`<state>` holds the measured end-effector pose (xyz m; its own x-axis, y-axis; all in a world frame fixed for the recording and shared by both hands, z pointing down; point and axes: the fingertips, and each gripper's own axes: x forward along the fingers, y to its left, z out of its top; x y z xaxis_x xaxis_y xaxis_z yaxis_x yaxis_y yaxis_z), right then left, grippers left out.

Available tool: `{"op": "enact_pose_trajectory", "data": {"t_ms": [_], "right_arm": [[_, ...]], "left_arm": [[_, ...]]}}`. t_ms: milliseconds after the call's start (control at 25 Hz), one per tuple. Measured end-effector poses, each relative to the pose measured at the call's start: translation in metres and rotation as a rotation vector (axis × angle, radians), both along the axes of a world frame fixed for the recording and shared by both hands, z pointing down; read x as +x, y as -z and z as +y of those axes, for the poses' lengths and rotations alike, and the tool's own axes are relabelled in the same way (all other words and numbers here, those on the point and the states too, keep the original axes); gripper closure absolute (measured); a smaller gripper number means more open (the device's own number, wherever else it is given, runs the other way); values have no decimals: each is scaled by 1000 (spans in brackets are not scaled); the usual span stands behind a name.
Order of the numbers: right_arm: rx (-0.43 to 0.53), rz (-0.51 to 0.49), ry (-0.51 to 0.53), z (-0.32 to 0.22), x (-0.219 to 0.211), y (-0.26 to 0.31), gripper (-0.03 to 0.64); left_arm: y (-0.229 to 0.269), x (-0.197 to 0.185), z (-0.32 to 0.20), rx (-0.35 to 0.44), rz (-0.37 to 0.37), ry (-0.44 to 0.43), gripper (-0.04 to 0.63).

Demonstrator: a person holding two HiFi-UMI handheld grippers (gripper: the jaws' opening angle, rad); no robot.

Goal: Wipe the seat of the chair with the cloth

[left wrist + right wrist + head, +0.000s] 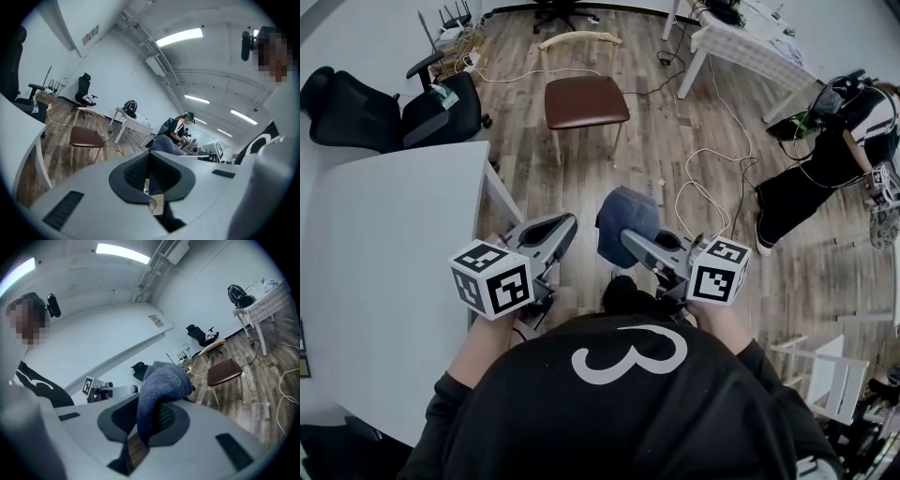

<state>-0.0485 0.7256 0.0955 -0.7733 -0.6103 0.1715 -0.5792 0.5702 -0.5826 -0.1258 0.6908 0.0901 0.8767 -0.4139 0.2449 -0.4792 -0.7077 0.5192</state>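
your right gripper (630,240) is clamped on the cloth (627,217). your left gripper (565,225) is closed with nothing in it. the chair seat (586,98) sits at 11 o'clock from the cloth, well apart, so lead with your right.

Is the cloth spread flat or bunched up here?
Bunched: the cloth droops in a wad, clamped in the right hand-held gripper, well short of the chair.

My left gripper (150,165) has its jaws closed together, with nothing held between them. The chair (86,137) with the brown seat stands on the wood floor (56,143), well apart from me. A blue cloth (164,143) shows just past the jaw tips.
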Motion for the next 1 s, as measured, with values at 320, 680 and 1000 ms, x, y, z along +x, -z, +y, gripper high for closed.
{"op": "enact_pose_trajectory", "data": {"t_ms": [320, 680, 1000], "right_arm": [[-129, -103, 3, -93, 65, -48, 568], [-173, -129, 12, -261, 152, -74, 568], [-192, -126, 36, -342, 187, -73, 568]], "left_arm": [[-30, 47, -95, -48, -74, 137, 581], [-60, 133, -251, -97, -128, 122, 581], [-62, 165, -328, -130, -148, 154, 581]]}}
